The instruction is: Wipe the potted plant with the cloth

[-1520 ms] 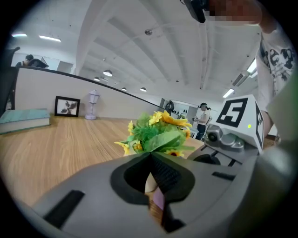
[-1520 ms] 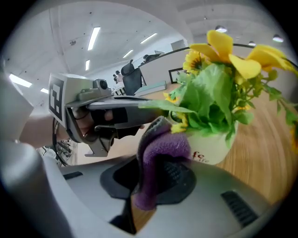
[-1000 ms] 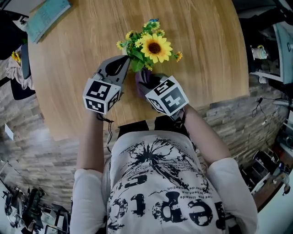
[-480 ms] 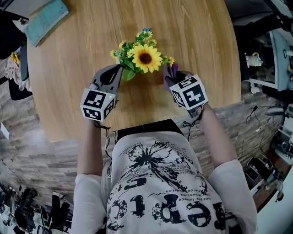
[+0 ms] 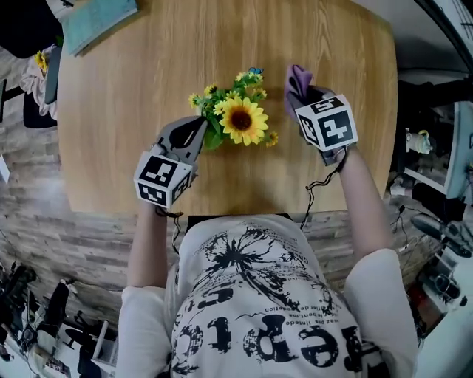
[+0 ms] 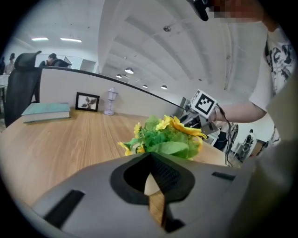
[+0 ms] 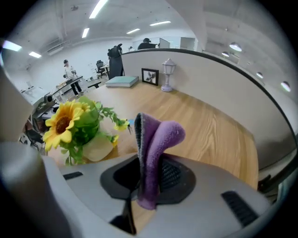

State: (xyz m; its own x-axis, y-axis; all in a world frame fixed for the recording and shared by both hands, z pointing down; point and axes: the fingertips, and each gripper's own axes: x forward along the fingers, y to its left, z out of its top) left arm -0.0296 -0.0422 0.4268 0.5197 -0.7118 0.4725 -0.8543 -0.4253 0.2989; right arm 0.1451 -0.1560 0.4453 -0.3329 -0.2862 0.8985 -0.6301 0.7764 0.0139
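The potted plant (image 5: pixel 240 118), a big sunflower with small yellow blooms and green leaves in a cream pot (image 7: pixel 97 148), stands on the round wooden table (image 5: pixel 133 88). My left gripper (image 5: pixel 198 124) is shut with its tips against the leaves on the plant's left. In the left gripper view the plant (image 6: pixel 165 138) rises just past the left gripper (image 6: pixel 150 157). My right gripper (image 5: pixel 304 92) is to the right of the plant and apart from it. It is shut on a purple cloth (image 5: pixel 297 78), which sticks up from the right gripper (image 7: pixel 142 163) as a folded flap (image 7: pixel 156 139).
A teal book (image 5: pixel 96 18) lies at the table's far left edge. A small picture frame (image 7: pixel 150 76) and a white lantern ornament (image 7: pixel 167 74) stand by the partition at the far side. The table's near edge runs just in front of the person's body.
My right gripper has carried the cloth from the front of the pot out to the plant's right and farther across the table. My left gripper stayed beside the plant.
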